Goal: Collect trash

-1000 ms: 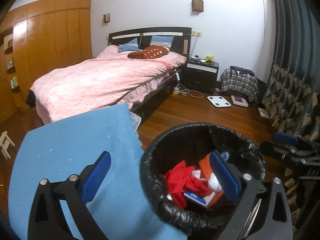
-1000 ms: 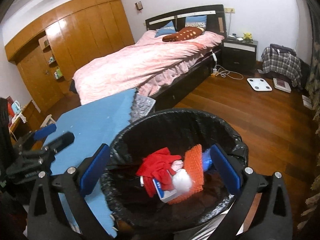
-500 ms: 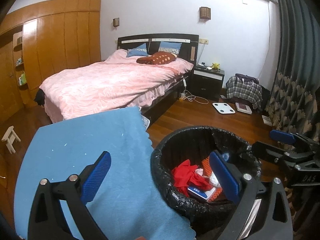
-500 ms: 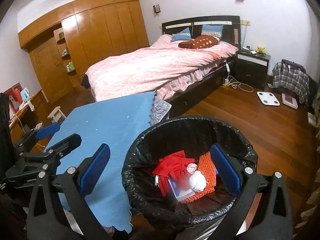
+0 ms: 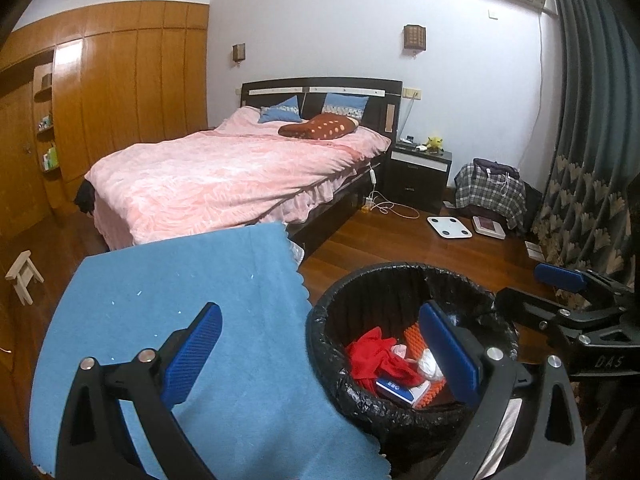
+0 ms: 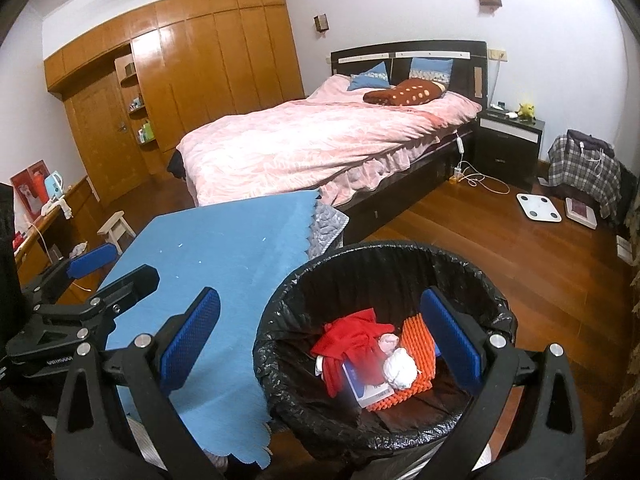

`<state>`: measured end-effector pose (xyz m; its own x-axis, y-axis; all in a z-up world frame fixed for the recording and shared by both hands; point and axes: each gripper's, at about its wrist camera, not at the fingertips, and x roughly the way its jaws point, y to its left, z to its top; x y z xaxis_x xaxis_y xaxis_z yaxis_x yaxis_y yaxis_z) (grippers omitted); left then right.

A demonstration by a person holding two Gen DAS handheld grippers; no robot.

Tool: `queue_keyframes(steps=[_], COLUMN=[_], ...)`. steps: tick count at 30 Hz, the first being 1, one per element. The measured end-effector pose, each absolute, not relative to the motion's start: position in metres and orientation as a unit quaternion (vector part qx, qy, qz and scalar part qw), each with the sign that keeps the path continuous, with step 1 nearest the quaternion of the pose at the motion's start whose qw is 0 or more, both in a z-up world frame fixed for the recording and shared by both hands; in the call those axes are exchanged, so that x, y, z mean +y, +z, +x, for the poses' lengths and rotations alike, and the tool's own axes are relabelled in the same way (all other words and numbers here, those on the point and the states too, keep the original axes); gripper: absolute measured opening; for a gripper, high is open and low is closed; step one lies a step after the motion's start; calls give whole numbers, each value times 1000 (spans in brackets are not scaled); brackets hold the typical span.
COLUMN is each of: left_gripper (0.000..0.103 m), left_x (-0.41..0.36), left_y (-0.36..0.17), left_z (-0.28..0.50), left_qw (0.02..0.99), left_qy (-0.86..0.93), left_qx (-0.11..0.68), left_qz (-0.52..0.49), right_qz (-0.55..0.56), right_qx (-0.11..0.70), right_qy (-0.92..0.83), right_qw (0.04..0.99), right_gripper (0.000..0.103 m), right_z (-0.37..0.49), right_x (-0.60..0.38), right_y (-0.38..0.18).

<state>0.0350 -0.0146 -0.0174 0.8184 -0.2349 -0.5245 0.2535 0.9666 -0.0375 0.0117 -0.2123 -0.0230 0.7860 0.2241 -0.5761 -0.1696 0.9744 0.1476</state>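
In the left wrist view, the bin (image 5: 412,344) is seen smaller and lower than a second ago, with more of the room opened up behind it, so the left gripper (image 5: 320,354) has been drawn up and back from the rim; its jaws are spread wide and nothing is held between them. The trash lies inside the bin: a red rag (image 5: 374,356), an orange ridged pad (image 5: 412,340), a white wad (image 5: 428,364) and a small blue-and-white box (image 5: 396,387) (its print is too blurred to read). The blue cloth (image 5: 192,320), just left of the bin, is bare of litter, which suggests that collection is finished or nearly so. To the right of the bin the right gripper (image 5: 560,284) is seen, with "DAS" legible on its body. In the right wrist view, the same retreat is shown: the bin (image 6: 384,344) is now seen whole, below the right gripper (image 6: 320,340), whose jaws are likewise held wide apart and empty. The left gripper (image 6: 104,264) appears well left of the bin, over the cloth's edge; white lettering is carried on its body but cannot be read.
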Motion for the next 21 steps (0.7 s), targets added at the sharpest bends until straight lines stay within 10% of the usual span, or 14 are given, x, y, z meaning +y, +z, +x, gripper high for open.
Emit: queue_keyframes(steps=[21], left_gripper=[97], left_x=[-14], left_y=[-14], left_z=[30], left_qw=[955], left_qy=[-126], left_qx=[266], left_qz=[16], right_qz=[42], right_qx=[307], right_qy=[104], right_qw=[945], right_gripper=[98], right_z=[11], right_x=[-209], right_y=[-21])
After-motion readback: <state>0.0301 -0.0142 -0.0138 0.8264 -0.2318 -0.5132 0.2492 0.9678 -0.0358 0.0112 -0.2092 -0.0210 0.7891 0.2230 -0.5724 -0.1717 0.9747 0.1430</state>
